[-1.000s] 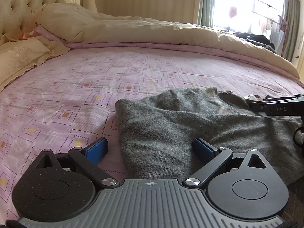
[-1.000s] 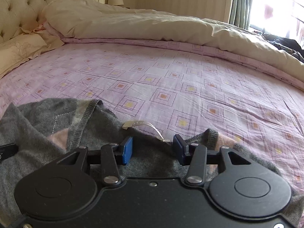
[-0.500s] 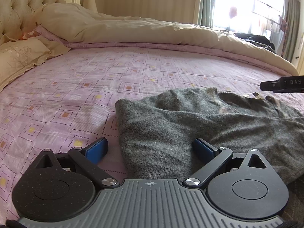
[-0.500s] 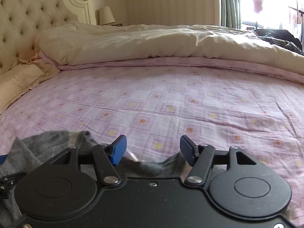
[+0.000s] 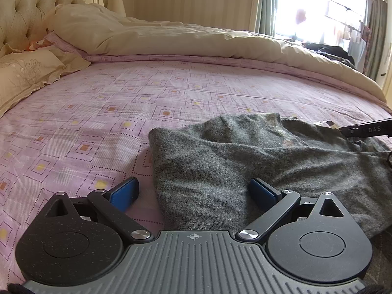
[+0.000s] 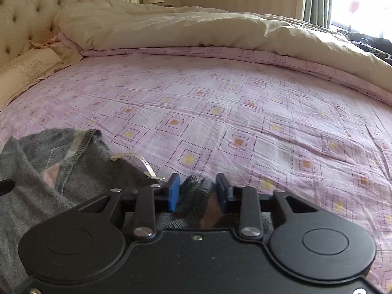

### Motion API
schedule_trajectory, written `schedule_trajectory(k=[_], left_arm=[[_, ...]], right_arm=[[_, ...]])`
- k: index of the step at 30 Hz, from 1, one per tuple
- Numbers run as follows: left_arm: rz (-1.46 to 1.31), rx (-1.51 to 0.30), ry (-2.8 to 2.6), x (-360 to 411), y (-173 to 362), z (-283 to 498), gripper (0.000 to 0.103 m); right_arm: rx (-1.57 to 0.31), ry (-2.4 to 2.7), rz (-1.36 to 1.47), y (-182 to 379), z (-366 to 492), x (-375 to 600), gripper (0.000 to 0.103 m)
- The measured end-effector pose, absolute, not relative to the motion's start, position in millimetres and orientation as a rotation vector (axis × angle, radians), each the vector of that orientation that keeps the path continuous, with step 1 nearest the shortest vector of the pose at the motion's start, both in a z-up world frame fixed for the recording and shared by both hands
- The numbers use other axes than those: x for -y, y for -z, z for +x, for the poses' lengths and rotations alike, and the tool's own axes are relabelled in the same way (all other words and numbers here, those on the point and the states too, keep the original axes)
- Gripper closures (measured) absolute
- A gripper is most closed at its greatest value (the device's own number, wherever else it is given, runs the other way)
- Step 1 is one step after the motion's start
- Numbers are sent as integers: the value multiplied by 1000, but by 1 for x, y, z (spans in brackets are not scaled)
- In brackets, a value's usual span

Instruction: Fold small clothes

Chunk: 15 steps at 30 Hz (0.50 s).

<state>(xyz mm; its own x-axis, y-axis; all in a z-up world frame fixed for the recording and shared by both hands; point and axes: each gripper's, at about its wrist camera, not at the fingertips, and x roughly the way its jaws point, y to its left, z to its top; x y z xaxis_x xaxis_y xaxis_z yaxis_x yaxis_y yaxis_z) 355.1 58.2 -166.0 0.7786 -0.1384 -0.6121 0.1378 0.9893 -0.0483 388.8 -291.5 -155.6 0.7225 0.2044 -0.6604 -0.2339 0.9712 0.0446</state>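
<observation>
Jaws of the right gripper (image 6: 198, 191) have just closed onto the grey sweater's (image 6: 98, 176) edge at lower centre, readying a fold, while the left gripper (image 5: 193, 191) stays wide open, holding nothing.

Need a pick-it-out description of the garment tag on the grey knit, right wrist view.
Start at the pink patterned bedsheet, then the grey knit garment at its near left. On the knit's far edge, just left of the right gripper, lies the tag: a thin, pale, curling strip, the only light thing on grey wool.

Pink-sheeted bed (image 5: 117, 112), grey sweater (image 5: 245, 161), cream duvet (image 5: 196, 39)
</observation>
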Motion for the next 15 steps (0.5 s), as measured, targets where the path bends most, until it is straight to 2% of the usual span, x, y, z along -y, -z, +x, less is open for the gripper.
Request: schedule_trajectory(k=[2,4,7,10,13,15], left_arm=[[-1,-661,149,-58,166,355,4],[0,-662,149,-58,166,355,4],[0,-662,149,-58,166,355,4],[-2,-661,149,-59,166,355,4],[-2,-661,149,-59,166,355,4],[-1,-661,149,-58,166,355,4]], right_arm=[[-707,-252,-72,156,385,288,86],[-659,-254,-105,154,377,284,91],[-580,-153,-112,151,370,287,92],[-632,-119,-108,158,379,289,92],[-676,-122,-120,163,387,286,82],[-676,-105,-109,163,390,287,58]])
